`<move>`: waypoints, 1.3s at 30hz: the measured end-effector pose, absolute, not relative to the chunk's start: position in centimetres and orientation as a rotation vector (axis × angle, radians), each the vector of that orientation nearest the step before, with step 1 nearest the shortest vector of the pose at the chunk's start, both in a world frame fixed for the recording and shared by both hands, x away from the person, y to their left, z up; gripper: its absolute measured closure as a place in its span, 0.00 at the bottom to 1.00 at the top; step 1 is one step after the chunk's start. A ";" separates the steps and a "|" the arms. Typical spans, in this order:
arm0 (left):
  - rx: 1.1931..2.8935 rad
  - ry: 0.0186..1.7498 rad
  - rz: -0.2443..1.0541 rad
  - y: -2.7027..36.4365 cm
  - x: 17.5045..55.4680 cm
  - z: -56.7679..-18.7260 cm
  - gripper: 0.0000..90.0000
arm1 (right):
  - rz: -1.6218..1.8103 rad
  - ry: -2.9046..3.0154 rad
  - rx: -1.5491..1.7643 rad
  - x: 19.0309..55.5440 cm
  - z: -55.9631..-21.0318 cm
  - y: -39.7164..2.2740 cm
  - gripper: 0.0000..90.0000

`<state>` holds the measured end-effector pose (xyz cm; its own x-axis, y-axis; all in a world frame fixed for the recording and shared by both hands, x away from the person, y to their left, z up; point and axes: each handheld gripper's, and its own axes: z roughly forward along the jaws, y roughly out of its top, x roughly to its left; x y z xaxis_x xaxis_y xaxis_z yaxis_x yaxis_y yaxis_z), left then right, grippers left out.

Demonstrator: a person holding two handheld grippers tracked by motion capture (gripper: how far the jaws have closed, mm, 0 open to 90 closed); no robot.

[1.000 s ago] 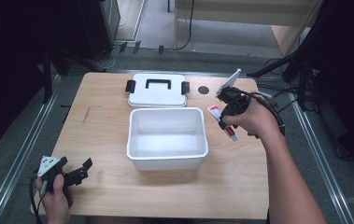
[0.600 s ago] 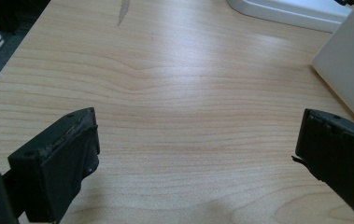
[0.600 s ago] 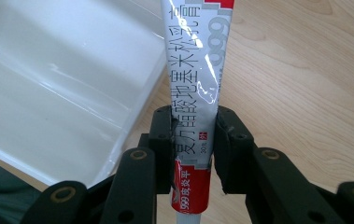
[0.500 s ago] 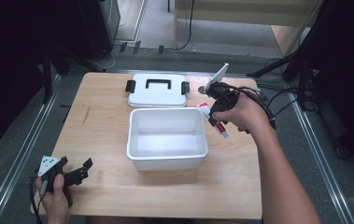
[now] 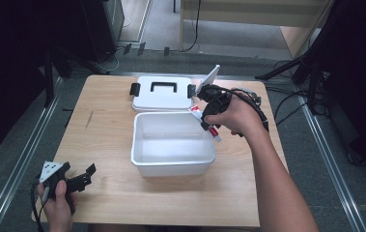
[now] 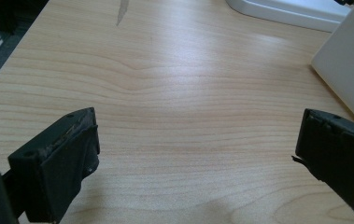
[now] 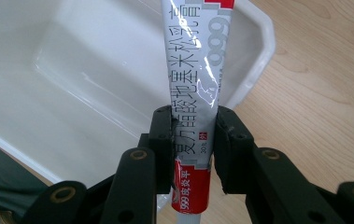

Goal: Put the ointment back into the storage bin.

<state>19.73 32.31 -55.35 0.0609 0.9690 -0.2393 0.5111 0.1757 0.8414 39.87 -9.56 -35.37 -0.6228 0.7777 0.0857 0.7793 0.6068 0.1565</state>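
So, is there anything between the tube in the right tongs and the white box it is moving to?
Nothing visible blocks it. The right tongs grip the tube at the open white box's near right rim; its lid lies behind on the table.

Black gripper (image 7: 193,135), visible pivot screws

Tube (image 7: 198,74): far end cut off by the top edge of the right gripper view; near end ran off the bottom edge behind the right tool (image 7: 194,133); small print too fine to read. Bin (image 7: 72,79): far wall beyond the right tool lay outside the frame. Left tool (image 6: 198,154): both jaws cut by the lower edge. Lid (image 6: 286,9): only a strip at the top edge, ahead of the left tool.
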 end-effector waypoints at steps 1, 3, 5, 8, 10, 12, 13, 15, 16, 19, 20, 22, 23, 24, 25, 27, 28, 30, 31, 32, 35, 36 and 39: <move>1.458 1.575 0.658 32.3 19.7 -55.4 0.00 | -0.280 -2.808 -1.360 39.9 -35.4 -9.6 0.80; 1.457 1.576 0.657 32.3 19.7 -55.4 0.00 | -0.281 -2.805 -1.352 39.9 -35.5 -9.1 0.80; 1.460 1.575 0.658 32.3 19.7 -55.3 0.00 | -0.281 -2.807 -1.336 39.9 -35.6 -8.7 0.80; 1.456 1.576 0.656 32.3 19.7 -55.4 0.00 | -0.268 -2.808 -1.326 40.0 -36.0 -8.1 0.80; 1.457 1.575 0.655 32.3 19.8 -55.4 0.00 | -0.273 -2.804 -1.328 40.0 -36.1 -7.9 0.80; 1.457 1.574 0.655 32.3 19.8 -55.4 0.00 | -0.272 -2.801 -1.315 40.0 -36.2 -7.6 0.80; 1.457 1.574 0.655 32.3 19.8 -55.4 0.00 | -0.272 -2.801 -1.315 40.0 -36.2 -7.6 0.80; 1.460 1.572 0.655 32.3 19.8 -55.4 0.00 | -0.271 -2.809 -1.303 40.1 -36.3 -7.3 0.80; 1.458 1.572 0.655 32.3 19.8 -55.4 0.00 | -0.271 -2.805 -1.306 40.1 -36.4 -7.2 0.80; 1.459 1.573 0.655 32.3 19.8 -55.3 0.00 | -0.258 -2.812 -1.296 40.1 -36.7 -6.8 0.80; 1.459 1.573 0.655 32.3 19.8 -55.4 0.00 | -0.259 -2.812 -1.298 40.1 -36.9 -6.7 0.80; 1.459 1.572 0.654 32.3 19.8 -55.4 0.00 | -0.261 -2.812 -1.296 40.1 -37.1 -6.5 0.80; 1.458 1.574 0.653 32.3 19.8 -55.4 0.00 | -0.248 -2.815 -1.290 40.2 -37.2 -6.4 0.80; 1.458 1.574 0.651 32.3 19.8 -55.4 0.00 | -0.252 -2.816 -1.286 40.2 -37.6 -6.3 0.80; 1.458 1.574 0.651 32.3 19.8 -55.4 0.00 | -0.252 -2.816 -1.286 40.2 -37.6 -6.3 0.80; 1.458 1.574 0.651 32.3 19.8 -55.4 0.00 | -0.245 -2.818 -1.278 40.3 -38.0 -6.2 0.80; 1.457 1.574 0.650 32.3 19.8 -55.4 0.00 | -0.238 -2.821 -1.275 40.3 -38.2 -6.1 0.80; 1.458 1.575 0.651 32.3 19.8 -55.4 0.00 | -0.233 -2.822 -1.278 40.4 -38.6 -6.2 0.80; 1.458 1.575 0.651 32.3 19.8 -55.4 0.00 | -0.231 -2.822 -1.281 40.4 -38.8 -6.2 0.80; 1.459 1.575 0.651 32.3 19.8 -55.4 0.00 | -0.227 -2.822 -1.285 40.5 -39.1 -6.3 0.80; 1.459 1.577 0.651 32.3 19.8 -55.4 0.00 | -0.225 -2.823 -1.281 40.5 -39.5 -6.4 0.80; 1.459 1.577 0.651 32.3 19.8 -55.4 0.00 | -0.220 -2.828 -1.270 40.4 -39.8 -6.4 0.80; 1.459 1.577 0.650 32.3 19.8 -55.4 0.00 | -0.211 -2.830 -1.261 40.3 -40.1 -6.3 0.80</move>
<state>19.83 32.28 -55.37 0.0619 0.9680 -0.2430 0.5153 0.1775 0.8384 40.29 -6.31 -40.15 -0.6699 0.7372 0.0881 0.7421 0.6613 0.1091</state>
